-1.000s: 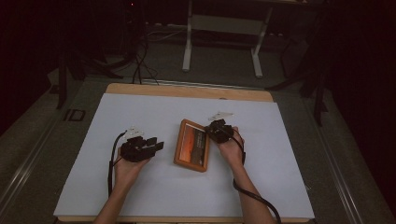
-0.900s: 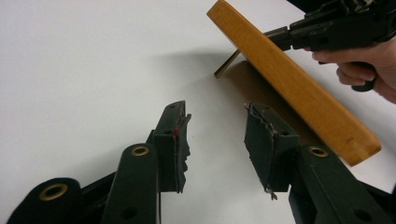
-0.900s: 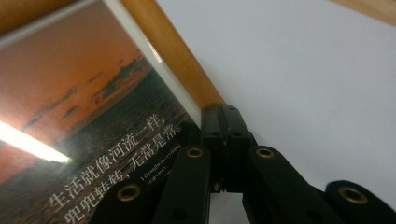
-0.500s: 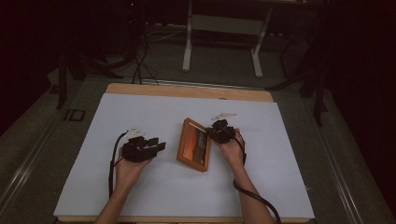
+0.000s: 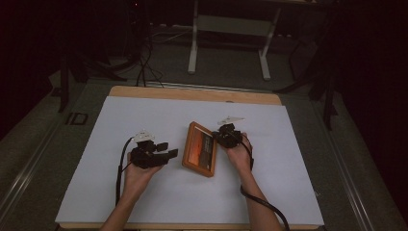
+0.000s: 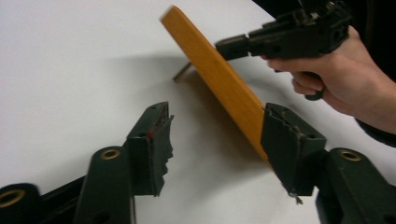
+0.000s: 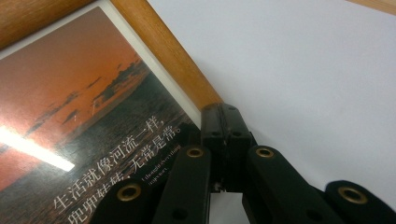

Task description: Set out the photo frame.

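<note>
Tongs on the left (image 5: 169,149) stand with jaws wide apart, having just been opening, and nothing is pressed between them; in the left gripper view the picture frame's (image 6: 219,74) wooden edge passes just behind the right-hand jaw, whether touching cannot be told. Near the middle of the white desk (image 5: 298,187), the picture frame stands tilted, one long edge on the desk, its sunset print facing the person's right. Right tongs (image 5: 219,135) are clamped together on the frame's upper wooden edge; the right gripper view shows the jaws pinched at the rim.
</note>
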The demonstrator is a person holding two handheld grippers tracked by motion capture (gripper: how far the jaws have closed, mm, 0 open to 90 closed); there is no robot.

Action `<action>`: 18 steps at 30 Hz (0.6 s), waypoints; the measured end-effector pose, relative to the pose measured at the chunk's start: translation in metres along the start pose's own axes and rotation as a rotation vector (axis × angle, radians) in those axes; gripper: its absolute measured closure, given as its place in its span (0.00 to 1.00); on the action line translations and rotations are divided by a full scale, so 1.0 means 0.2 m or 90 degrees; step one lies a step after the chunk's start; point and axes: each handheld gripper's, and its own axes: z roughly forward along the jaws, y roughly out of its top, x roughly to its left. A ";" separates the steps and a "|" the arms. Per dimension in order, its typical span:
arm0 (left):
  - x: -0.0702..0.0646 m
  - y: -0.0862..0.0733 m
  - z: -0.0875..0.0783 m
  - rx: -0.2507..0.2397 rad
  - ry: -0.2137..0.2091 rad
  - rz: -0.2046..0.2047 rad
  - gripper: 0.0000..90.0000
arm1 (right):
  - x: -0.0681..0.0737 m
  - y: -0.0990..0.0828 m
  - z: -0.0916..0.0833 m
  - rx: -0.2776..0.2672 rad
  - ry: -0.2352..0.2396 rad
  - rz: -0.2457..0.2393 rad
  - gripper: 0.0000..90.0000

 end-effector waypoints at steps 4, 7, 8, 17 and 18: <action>-0.05 0.00 0.03 0.002 -0.019 -0.009 0.39 | 0.00 0.00 0.00 0.001 -0.004 -0.003 1.00; -0.08 0.00 0.06 0.005 -0.020 -0.010 0.34 | 0.00 0.00 0.00 0.000 -0.004 -0.003 1.00; -0.09 0.00 0.06 0.006 -0.022 -0.011 0.32 | 0.00 0.00 0.00 -0.001 -0.004 -0.002 1.00; -0.14 -0.03 0.16 0.040 -0.052 -0.023 0.32 | 0.01 0.00 0.00 -0.004 -0.007 -0.001 1.00; -0.14 -0.03 0.17 0.042 -0.056 -0.026 0.33 | 0.01 -0.01 0.00 -0.004 -0.007 -0.002 1.00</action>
